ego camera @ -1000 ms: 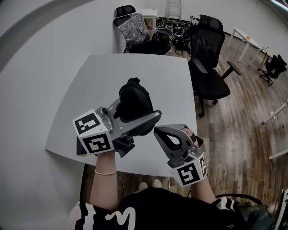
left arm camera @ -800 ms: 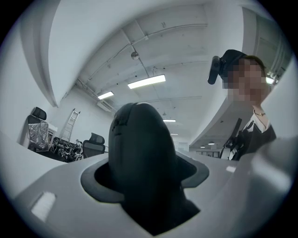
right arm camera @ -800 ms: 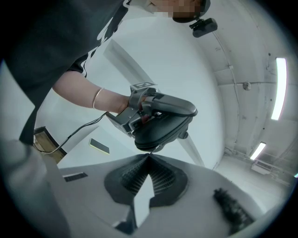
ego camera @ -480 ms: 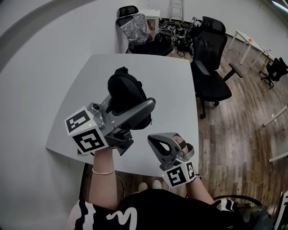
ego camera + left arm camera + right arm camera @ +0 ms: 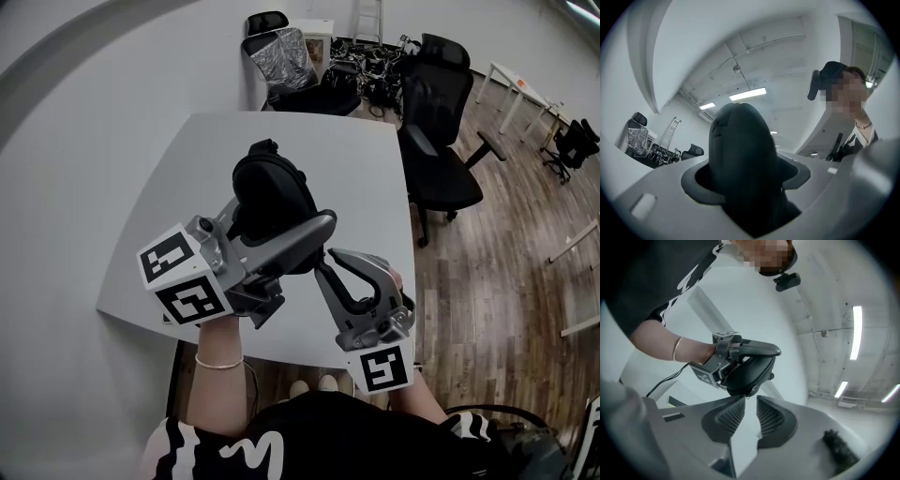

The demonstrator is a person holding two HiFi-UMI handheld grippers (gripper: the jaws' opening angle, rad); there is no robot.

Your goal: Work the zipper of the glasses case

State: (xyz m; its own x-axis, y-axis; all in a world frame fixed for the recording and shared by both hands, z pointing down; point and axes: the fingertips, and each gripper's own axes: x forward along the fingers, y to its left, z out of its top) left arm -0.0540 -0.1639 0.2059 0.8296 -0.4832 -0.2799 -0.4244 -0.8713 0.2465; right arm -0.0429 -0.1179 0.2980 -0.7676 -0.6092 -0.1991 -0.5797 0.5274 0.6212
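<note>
Within left hand-held gripper (image 5: pixel 745 187), glasses case (image 5: pixel 272 192) lengthwise (tip outward)

The glasses case (image 5: pixel 272 192) is a black, matte, rounded clamshell whose two halves lie together. It is clamped across its width between the jaws of the left tool (image 5: pixel 281 225). It juts out well past that tool's tips, with its long axis tilted up and away from the tool's handle. A small zipper pull (image 5: pixel 749 393) hangs from the seam on the case's underside, just below the tool's jaw.

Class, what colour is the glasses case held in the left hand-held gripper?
The glasses case is plain black. The head view shows it best.
</note>
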